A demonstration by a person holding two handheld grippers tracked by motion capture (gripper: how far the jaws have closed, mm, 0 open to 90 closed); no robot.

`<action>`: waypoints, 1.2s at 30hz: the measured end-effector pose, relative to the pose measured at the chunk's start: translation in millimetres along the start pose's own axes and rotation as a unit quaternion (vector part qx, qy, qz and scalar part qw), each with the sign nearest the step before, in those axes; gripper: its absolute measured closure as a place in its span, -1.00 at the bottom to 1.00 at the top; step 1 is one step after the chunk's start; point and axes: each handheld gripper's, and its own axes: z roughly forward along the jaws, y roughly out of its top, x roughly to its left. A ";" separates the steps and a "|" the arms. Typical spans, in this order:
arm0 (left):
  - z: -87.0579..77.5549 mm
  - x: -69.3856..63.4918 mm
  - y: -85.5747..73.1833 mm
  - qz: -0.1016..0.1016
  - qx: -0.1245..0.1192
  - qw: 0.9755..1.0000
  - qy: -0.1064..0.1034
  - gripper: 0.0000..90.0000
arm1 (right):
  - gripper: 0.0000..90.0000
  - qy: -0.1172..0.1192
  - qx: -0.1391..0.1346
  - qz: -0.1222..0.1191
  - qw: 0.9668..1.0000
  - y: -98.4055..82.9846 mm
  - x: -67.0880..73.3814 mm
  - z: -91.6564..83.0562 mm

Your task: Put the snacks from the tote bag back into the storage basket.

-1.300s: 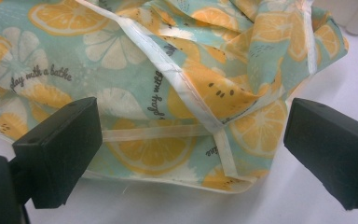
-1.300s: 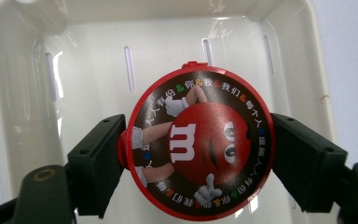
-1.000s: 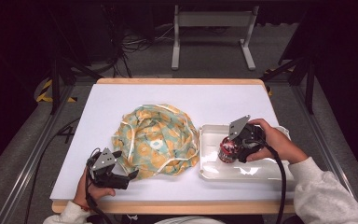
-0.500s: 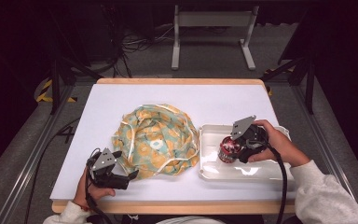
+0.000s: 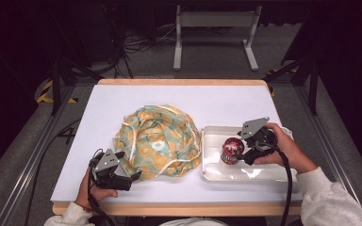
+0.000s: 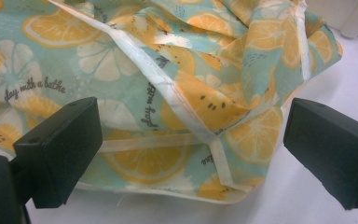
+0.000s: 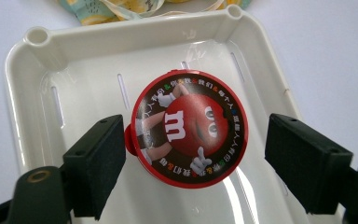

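Note:
A crumpled cloth bag (image 5: pixel 158 141) printed with lemons and oranges lies mid-table. My left gripper (image 5: pixel 127 165) sits at its near left edge, open, and the left gripper view has the bag's hem (image 6: pixel 177 121) lying between my spread jaws. A round red M&M's can (image 5: pixel 232 149) stands in a white tray (image 5: pixel 245 178) at the right. My right gripper (image 5: pixel 240 153) is open just right of the can. In the right gripper view the can's lid (image 7: pixel 189 128) sits between both jaws, close to the left one.
The tray's rim (image 7: pixel 121 39) has a round post at each far corner, and the bag's edge (image 7: pixel 116 9) lies just beyond it. The white tabletop (image 5: pixel 188 96) is bare behind the bag. A metal stand (image 5: pixel 214 28) is on the floor beyond the table.
My right gripper has drifted slightly to the right, its jaws still around the can. The left gripper, the bag and the can have stayed put.

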 end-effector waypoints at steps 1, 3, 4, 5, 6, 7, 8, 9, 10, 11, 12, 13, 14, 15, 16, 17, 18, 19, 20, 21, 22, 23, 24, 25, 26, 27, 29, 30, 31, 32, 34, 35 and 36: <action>0.4 0.4 0.4 0.003 0.000 1.000 0.002 -0.89 | -0.54 0.000 -0.003 0.002 1.000 -0.9 0.1 -1.0; 0.9 0.5 0.6 0.000 0.000 1.000 -0.002 -0.89 | -0.54 -0.007 -0.005 0.008 1.000 -3.2 0.2 -3.6; 1.1 0.7 0.7 -0.001 -0.001 1.000 -0.003 -0.89 | -0.54 -0.007 -0.005 0.008 1.000 -3.2 0.2 -3.6; 1.3 1.1 0.7 0.000 -0.001 1.000 -0.004 -0.89 | -0.55 -0.009 -0.006 0.011 1.000 -4.2 0.4 -4.0; 1.4 1.2 0.8 0.001 -0.001 1.000 -0.004 -0.89 | -0.56 -0.011 -0.008 0.014 1.000 -6.0 0.7 -5.1; 1.2 1.1 1.0 0.001 -0.001 1.000 -0.004 -0.89 | -0.56 -0.011 -0.008 0.014 1.000 -6.0 0.7 -5.1; 1.4 1.2 1.2 0.002 -0.001 1.000 -0.003 -0.89 | -0.56 -0.014 -0.007 0.012 1.000 -7.0 0.7 -5.8; 1.6 1.6 1.4 0.005 0.000 1.000 -0.003 -0.89 | -0.57 -0.017 -0.008 0.015 1.000 -8.2 1.0 -6.4; 1.8 1.7 1.4 0.005 0.001 1.000 -0.002 -0.89 | -0.58 -0.018 -0.009 0.016 1.000 -9.2 1.4 -7.2; 1.7 1.8 1.6 0.006 0.000 1.000 -0.001 -0.89 | -0.58 -0.018 -0.012 0.018 1.000 -10.2 1.8 -7.8; 1.8 1.8 1.8 0.006 -0.001 1.000 -0.001 -0.89 | -0.59 -0.020 -0.012 0.020 1.000 -11.8 2.1 -8.9; 1.8 1.8 1.8 0.006 -0.001 1.000 -0.001 -0.89 | -0.59 -0.020 -0.012 0.020 1.000 -11.8 2.1 -8.9; 2.1 1.5 1.6 0.004 0.000 1.000 -0.001 -0.89 | -0.59 -0.025 -0.013 0.019 0.999 -13.2 2.4 -10.0; 2.5 1.6 1.5 0.002 0.000 1.000 -0.001 -0.89 | -0.60 -0.025 -0.014 0.023 0.999 -14.3 2.7 -10.7; 2.6 1.9 1.5 0.003 0.000 1.000 -0.001 -0.89 | -0.61 -0.025 -0.012 0.022 0.999 -15.5 2.5 -11.4; 2.5 1.9 1.5 0.003 -0.001 1.000 -0.001 -0.89 | -0.63 -0.033 -0.012 0.023 0.999 -16.9 3.4 -11.6; 2.5 1.6 1.6 0.002 0.000 1.000 0.000 -0.89 | -0.64 -0.040 -0.010 0.023 0.999 -18.1 3.6 -12.1; 2.6 1.6 1.6 0.003 0.000 1.000 -0.001 -0.89 | -0.64 -0.040 -0.012 0.025 0.999 -19.1 3.9 -11.9; 2.9 1.7 1.4 0.002 0.000 1.000 -0.002 -0.89 | -0.64 -0.039 -0.011 0.027 0.999 -20.1 4.3 -11.9; 2.7 1.8 1.4 0.000 0.001 1.000 -0.001 -0.89 | -0.63 -0.038 -0.009 0.024 0.999 -21.3 4.4 -12.2; 2.7 2.0 1.5 0.001 0.000 1.000 0.000 -0.89 | -0.63 -0.042 -0.009 0.026 0.999 -22.6 5.4 -11.9; 2.7 2.0 1.5 0.002 0.000 1.000 -0.001 -0.89 | -0.63 -0.042 -0.009 0.026 0.999 -23.5 5.7 -12.0; 2.8 1.8 1.5 0.001 0.001 1.000 -0.002 -0.89 | -0.63 -0.044 -0.010 0.028 0.999 -24.7 6.6 -11.9; 2.7 2.2 1.5 0.003 0.002 1.000 -0.001 -0.89 | -0.62 -0.044 -0.010 0.026 0.999 -26.1 6.9 -12.3; 2.7 1.9 1.4 0.001 0.001 1.000 -0.002 -0.89 | -0.62 -0.047 -0.010 0.029 0.998 -27.5 7.7 -12.2; 2.5 2.0 1.3 0.000 0.001 1.000 -0.001 -0.89 | -0.62 -0.045 -0.009 0.029 0.999 -29.5 8.1 -12.3; 2.6 2.2 1.2 -0.001 0.000 1.000 -0.001 -0.89 | -0.62 -0.049 -0.009 0.031 0.998 -32.8 8.6 -12.4; 2.7 2.3 1.1 -0.001 0.000 1.000 -0.001 -0.89 | -0.62 -0.048 -0.010 0.034 0.998 -34.1 8.7 -12.3; 2.7 2.3 1.0 -0.001 0.001 1.000 -0.001 -0.89 | -0.62 -0.048 -0.009 0.035 0.998 -36.4 8.8 -12.2; 2.6 2.2 1.0 0.000 0.000 1.000 -0.001 -0.89 | -0.62 -0.052 -0.010 0.036 0.998 -37.8 8.8 -12.0; 2.3 2.9 1.0 0.004 0.001 1.000 0.000 -0.89 | -0.63 -0.050 -0.008 0.040 0.998 -41.4 8.8 -11.9; 2.2 2.9 0.9 0.004 0.001 1.000 0.000 -0.89 | -0.63 -0.053 -0.008 0.040 0.998 -43.7 9.0 -11.5; 2.1 2.7 0.8 0.003 0.001 1.000 0.001 -0.89 | -0.63 -0.053 -0.007 0.040 0.998 -45.5 9.1 -11.5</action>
